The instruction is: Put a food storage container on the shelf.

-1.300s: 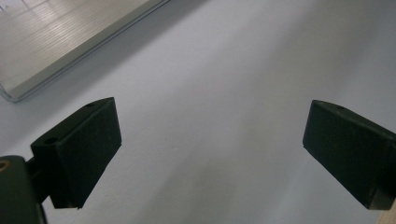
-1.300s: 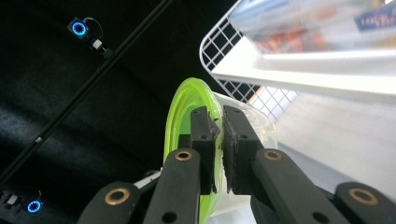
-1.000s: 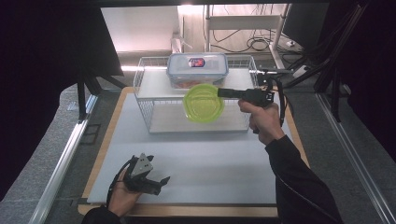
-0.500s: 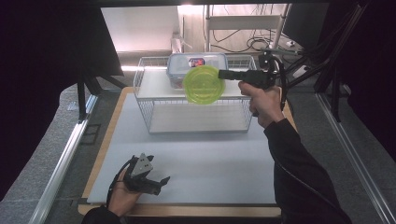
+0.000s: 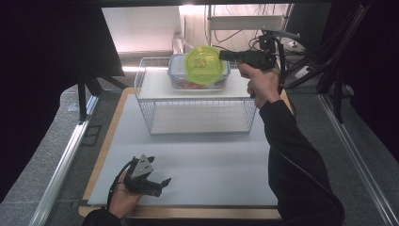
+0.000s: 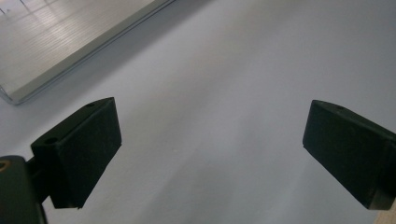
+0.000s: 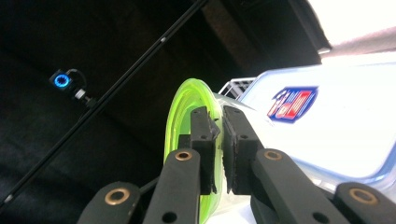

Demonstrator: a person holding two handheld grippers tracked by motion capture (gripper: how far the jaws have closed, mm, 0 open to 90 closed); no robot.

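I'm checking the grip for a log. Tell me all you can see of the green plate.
The green plate is round, see-through neon green, plastic by its look, with raised concentric rings. The right gripper pinches its rim, holding it tilted in the air above the lidded box on the wire rack.

High view: above the bench's [image 5: 197, 160] near edge, facing forward and down.
Left gripper view: low, close to the bench.
Right gripper view: shares lidded box [image 7: 327, 135] with high view.
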